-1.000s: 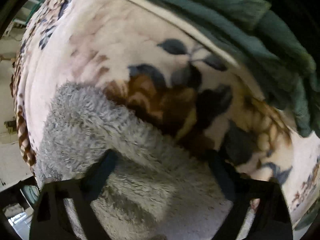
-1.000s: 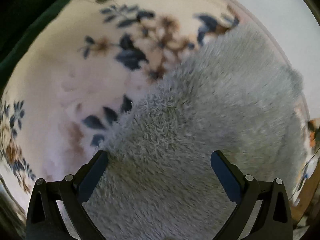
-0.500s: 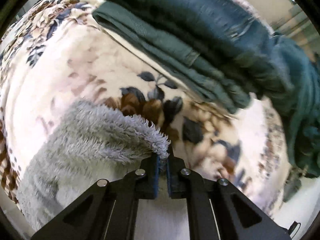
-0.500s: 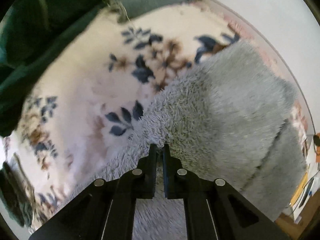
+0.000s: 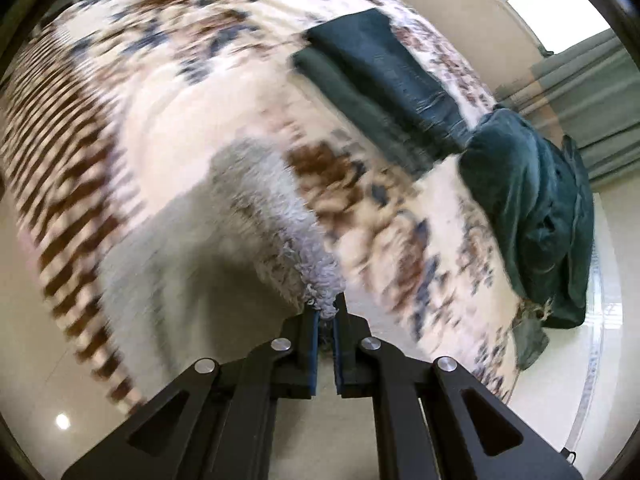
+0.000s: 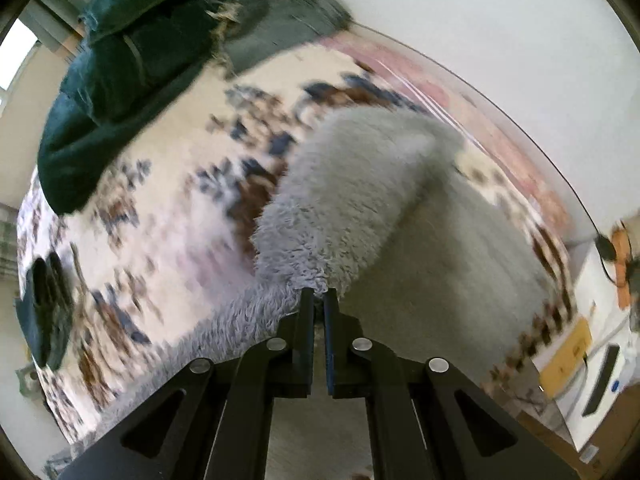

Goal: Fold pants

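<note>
The grey fluffy pants (image 5: 256,216) lie on a floral bedspread (image 5: 168,80). My left gripper (image 5: 326,312) is shut on an edge of the pants and holds it lifted off the bed. My right gripper (image 6: 318,300) is shut on another edge of the same pants (image 6: 352,200), also lifted, with the fabric hanging down to the bedspread (image 6: 168,216). Both views are motion-blurred.
Folded dark green and denim clothes (image 5: 380,80) lie at the far side of the bed, with a heap of dark teal garments (image 5: 532,200) beside them, also in the right wrist view (image 6: 132,72). A dark item (image 6: 44,312) lies at the bed's left edge. A white wall (image 6: 480,20) is behind; boxes (image 6: 568,352) stand at right.
Both grippers closed on the pants' edge from open a second ago, then lifted it up and away from the bed; the pants now hang from both.
</note>
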`<state>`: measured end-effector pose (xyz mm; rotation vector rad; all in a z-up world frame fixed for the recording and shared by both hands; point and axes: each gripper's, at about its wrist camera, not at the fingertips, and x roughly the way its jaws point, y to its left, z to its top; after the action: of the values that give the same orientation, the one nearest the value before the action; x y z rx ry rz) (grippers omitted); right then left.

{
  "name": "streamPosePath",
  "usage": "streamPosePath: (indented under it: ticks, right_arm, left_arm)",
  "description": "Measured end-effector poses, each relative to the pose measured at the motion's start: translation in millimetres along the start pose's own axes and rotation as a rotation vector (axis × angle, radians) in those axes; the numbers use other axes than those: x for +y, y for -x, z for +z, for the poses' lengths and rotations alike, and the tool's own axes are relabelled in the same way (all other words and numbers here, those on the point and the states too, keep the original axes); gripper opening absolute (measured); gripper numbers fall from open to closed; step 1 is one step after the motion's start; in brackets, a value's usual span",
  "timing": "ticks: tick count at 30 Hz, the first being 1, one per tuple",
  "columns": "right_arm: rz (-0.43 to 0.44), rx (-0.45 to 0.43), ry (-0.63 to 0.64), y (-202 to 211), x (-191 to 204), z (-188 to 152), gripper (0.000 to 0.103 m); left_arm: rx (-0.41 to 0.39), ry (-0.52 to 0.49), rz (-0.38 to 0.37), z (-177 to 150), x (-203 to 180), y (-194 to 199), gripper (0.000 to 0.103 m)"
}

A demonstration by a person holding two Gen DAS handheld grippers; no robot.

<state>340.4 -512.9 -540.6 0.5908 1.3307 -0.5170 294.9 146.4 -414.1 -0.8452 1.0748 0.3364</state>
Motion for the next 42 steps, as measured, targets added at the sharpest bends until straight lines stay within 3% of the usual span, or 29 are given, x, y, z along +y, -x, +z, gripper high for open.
streamPosePath:
  ticks: [3,9,13,14,15,17,20,22,25,27,30,33,35,37,40,41,42]
  right_arm:
    - [-0.065,0.072,0.036,-21,-26,-34,0.004]
    - [-0.166,0.125,0.029,-57,-60,-62,0.004]
    - [-0.087,0.213,-0.055,-64,-80,-61,0.008]
    - [-0.077,0.210,-0.059,-60,-81,-60,0.023]
    - [-0.057,0.193,-0.064,-54,-83,-59,0.045]
    - [-0.013,0.167,-0.078,-44,-83,-57,0.060]
    - [-0.001,0.157,-0.064,-36,-76,-53,0.061]
    - [0.009,0.156,-0.067,-36,-69,-52,0.061]
    - [-0.011,0.142,-0.072,-38,-54,-48,0.061]
    - [-0.013,0.133,-0.088,-41,-49,-44,0.061]
    - [-0.030,0.105,-0.102,-48,-38,-31,0.061]
    - [-0.053,0.075,-0.086,-57,-26,-14,0.061]
    - [-0.084,0.038,-0.060,-60,-14,3,0.061]
    - [-0.103,0.003,-0.036,-62,-2,21,0.061]
    - [-0.146,-0.022,0.032,-75,19,55,0.062]
    - [-0.160,-0.028,0.051,-79,24,64,0.062]
    - [-0.174,-0.026,0.080,-86,31,73,0.062]
  left_arm:
    - [0.040,0.066,0.058,-34,47,-10,0.003]
    - [0.115,0.179,0.139,-73,113,-50,0.004]
    - [0.118,0.180,0.162,-79,120,-51,0.008]
    - [0.107,0.175,0.168,-78,118,-46,0.009]
    - [0.090,0.173,0.163,-77,117,-40,0.010]
    - [0.041,0.170,0.157,-71,113,-27,0.012]
    - [-0.031,0.143,0.163,-58,107,-19,0.024]
    - [-0.038,0.144,0.175,-47,108,-27,0.025]
    - [-0.028,0.152,0.217,-32,115,-55,0.024]
    - [-0.058,0.147,0.240,-25,120,-65,0.005]
    - [-0.111,0.139,0.262,-25,127,-57,0.005]
    - [-0.084,0.172,0.268,-30,134,-46,0.009]
    - [-0.103,0.108,0.329,-38,115,-33,0.009]
    - [-0.142,-0.040,0.345,-53,71,-20,0.009]
    - [-0.170,-0.211,0.325,-76,8,-20,0.036]
    - [-0.167,-0.264,0.301,-85,-12,-25,0.056]
    - [-0.161,-0.327,0.272,-97,-39,-34,0.065]
